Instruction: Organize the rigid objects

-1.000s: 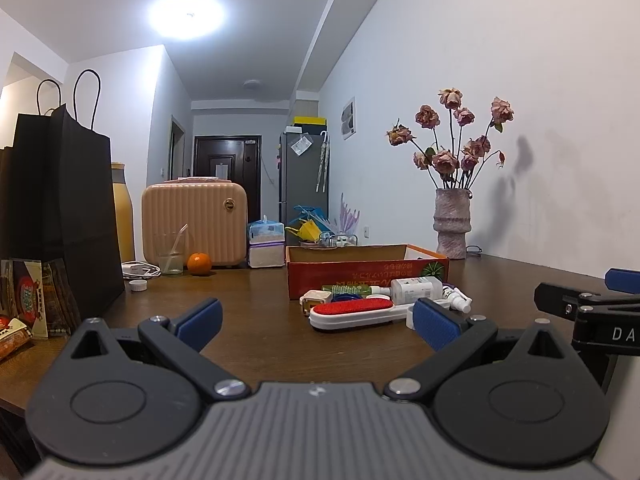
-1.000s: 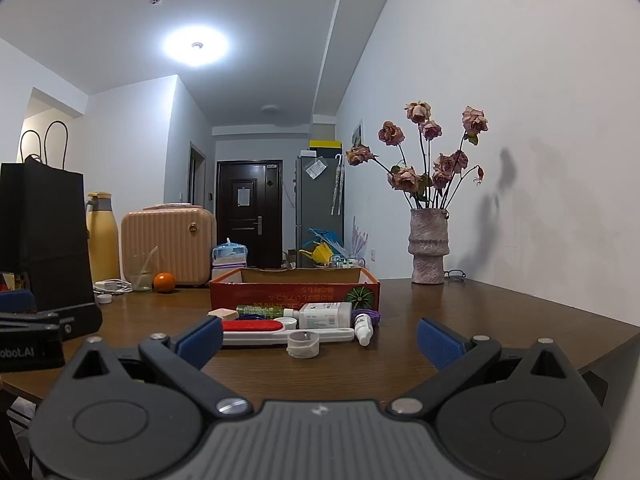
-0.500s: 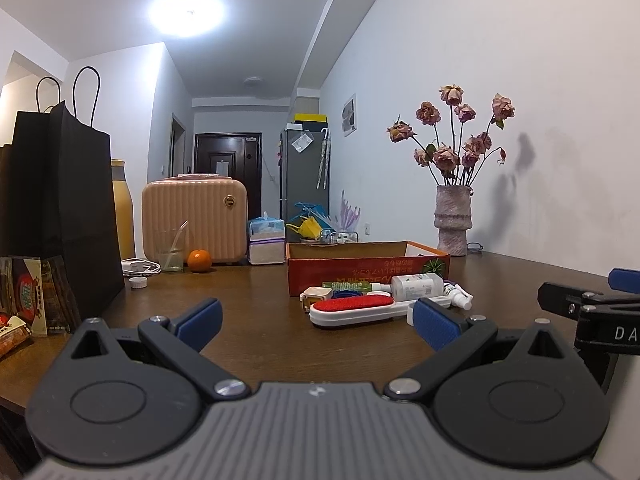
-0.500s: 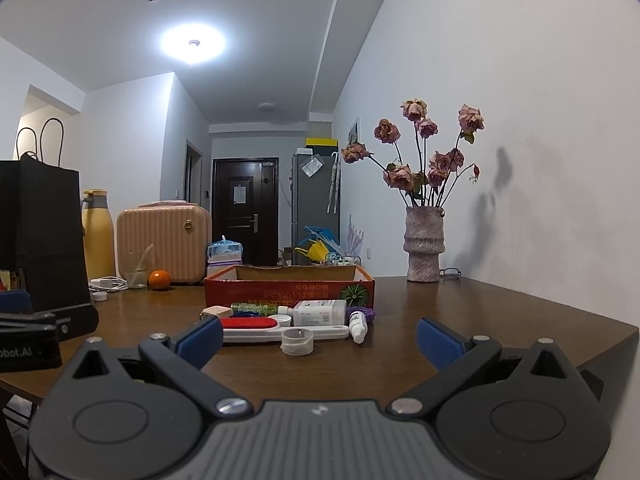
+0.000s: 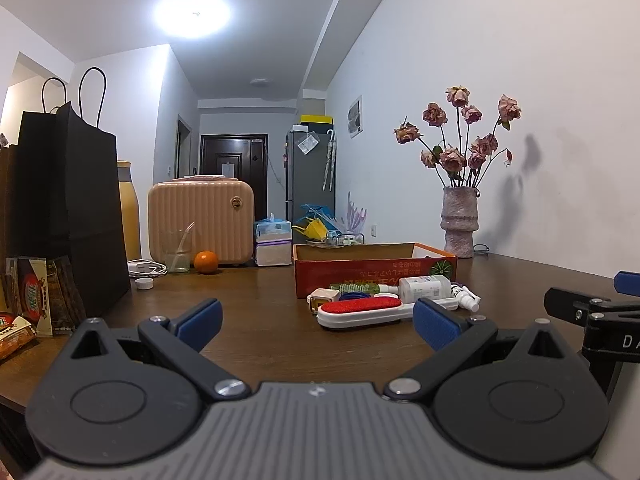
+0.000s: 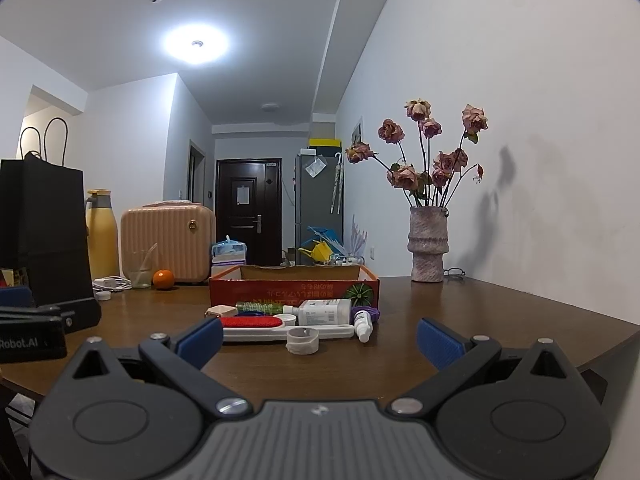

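A low red cardboard box (image 5: 374,270) (image 6: 294,289) stands on the brown table. In front of it lies a cluster: a white lint brush with a red pad (image 5: 362,311) (image 6: 256,326), a white bottle (image 5: 424,288) (image 6: 324,312), a green tube (image 6: 258,306), a small spray bottle (image 5: 466,297) (image 6: 363,326), a roll of tape (image 6: 303,340), and a small white box (image 5: 323,296). My left gripper (image 5: 318,322) and right gripper (image 6: 320,340) are both open and empty, short of the cluster.
A black paper bag (image 5: 68,216) and snack packs (image 5: 36,292) stand at the left. Behind are a yellow flask (image 6: 100,240), a pink case (image 5: 200,220), a glass (image 5: 178,252), an orange (image 5: 206,261) and a tissue box (image 5: 273,242). A vase of dried roses (image 6: 427,248) stands by the wall.
Both grippers have drifted slightly forward towards the cluster; the objects look a little nearer. Jaws stay open and nothing on the table has moved.
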{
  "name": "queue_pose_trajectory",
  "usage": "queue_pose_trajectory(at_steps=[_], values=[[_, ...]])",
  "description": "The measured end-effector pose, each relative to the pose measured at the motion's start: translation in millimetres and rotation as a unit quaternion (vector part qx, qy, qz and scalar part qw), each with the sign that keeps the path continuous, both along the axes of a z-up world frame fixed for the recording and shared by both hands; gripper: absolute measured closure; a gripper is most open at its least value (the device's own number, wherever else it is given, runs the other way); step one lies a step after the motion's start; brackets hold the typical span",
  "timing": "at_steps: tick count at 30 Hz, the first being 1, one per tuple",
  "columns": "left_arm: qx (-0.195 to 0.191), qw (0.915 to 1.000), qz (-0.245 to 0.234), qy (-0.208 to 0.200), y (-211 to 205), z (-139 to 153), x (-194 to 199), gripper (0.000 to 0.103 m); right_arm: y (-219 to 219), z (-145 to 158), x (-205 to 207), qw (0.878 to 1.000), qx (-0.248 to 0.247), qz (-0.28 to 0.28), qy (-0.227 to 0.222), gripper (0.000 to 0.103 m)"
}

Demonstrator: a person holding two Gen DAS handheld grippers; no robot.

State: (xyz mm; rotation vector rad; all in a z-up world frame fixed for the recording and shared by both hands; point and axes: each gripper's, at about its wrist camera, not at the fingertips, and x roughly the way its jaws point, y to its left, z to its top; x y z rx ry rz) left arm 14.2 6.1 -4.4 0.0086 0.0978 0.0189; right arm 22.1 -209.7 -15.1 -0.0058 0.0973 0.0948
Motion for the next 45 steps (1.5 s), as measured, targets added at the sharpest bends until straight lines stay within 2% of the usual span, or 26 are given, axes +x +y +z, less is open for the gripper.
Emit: queue_pose_trajectory(at_steps=[7, 11, 15, 19, 23, 26, 28, 32, 35, 37, 39, 42, 45], values=[[0.001, 1.0, -0.004, 0.007, -2.3, -1.0, 0.3, 0.0, 0.6, -1.5, 0.0, 1.0, 0.0, 0.001, 0.004, 0.0], [0.01, 0.9999, -0.003, -0.005, -5.7, 0.2, 3.1, 0.0, -0.1, -3.9, 2.4, 1.0, 0.001, 0.0, 0.005, 0.0], [0.037, 0.9993, 0.008, -0.008, -15.3, -5.1, 20.7, 0.0, 3.9, -16.5, 14.7, 1.0, -0.01, 0.001, 0.012, 0.0], [0.038, 0.9993, -0.001, 0.002, -21.9, -6.1, 41.0, 0.0, 1.0, -25.6, 39.9, 0.999, -0.007, 0.011, 0.033, 0.0], [0.028, 0.9992, 0.0, 0.03, -21.4, -3.5, 70.4, 0.0, -10.8, -20.3, 65.6, 1.0, 0.004, 0.01, 0.029, 0.0], [0.027, 0.9978, 0.001, 0.061, -19.0, -2.3, 100.1, 0.0, -22.7, -14.0, 89.8, 0.998, 0.029, 0.046, 0.04, 0.0], [0.028, 0.9961, -0.017, 0.082, -16.8, -1.9, 122.5, 0.0, -28.2, -8.6, 108.3, 0.996, 0.039, 0.058, 0.048, 0.001], [0.038, 0.9949, -0.008, 0.093, -16.0, -0.1, 155.9, 0.0, -36.9, 2.4, 148.8, 0.994, 0.039, 0.076, 0.065, 0.002], [0.029, 0.9942, -0.009, 0.103, -11.9, 3.2, 184.4, 0.0, -38.8, 6.0, 178.3, 0.993, 0.021, 0.077, 0.083, 0.008], [0.008, 0.9948, -0.011, 0.101, -6.9, 4.2, 200.9, 0.0, -39.4, 6.7, 196.8, 0.992, 0.014, 0.082, 0.096, 0.014], [-0.009, 0.9926, -0.022, 0.119, -2.0, 6.1, 220.6, 0.0, -39.4, 6.6, 215.2, 0.988, 0.016, 0.092, 0.119, 0.02], [0.03, 0.9847, -0.041, 0.166, -2.4, 8.1, 252.5, 0.0, -33.2, 3.4, 237.5, 0.981, 0.019, 0.114, 0.158, 0.022], [0.043, 0.9839, -0.055, 0.165, 2.0, 7.0, 275.2, 0.0, -15.1, -5.3, 255.0, 0.972, -0.005, 0.141, 0.187, 0.022]])
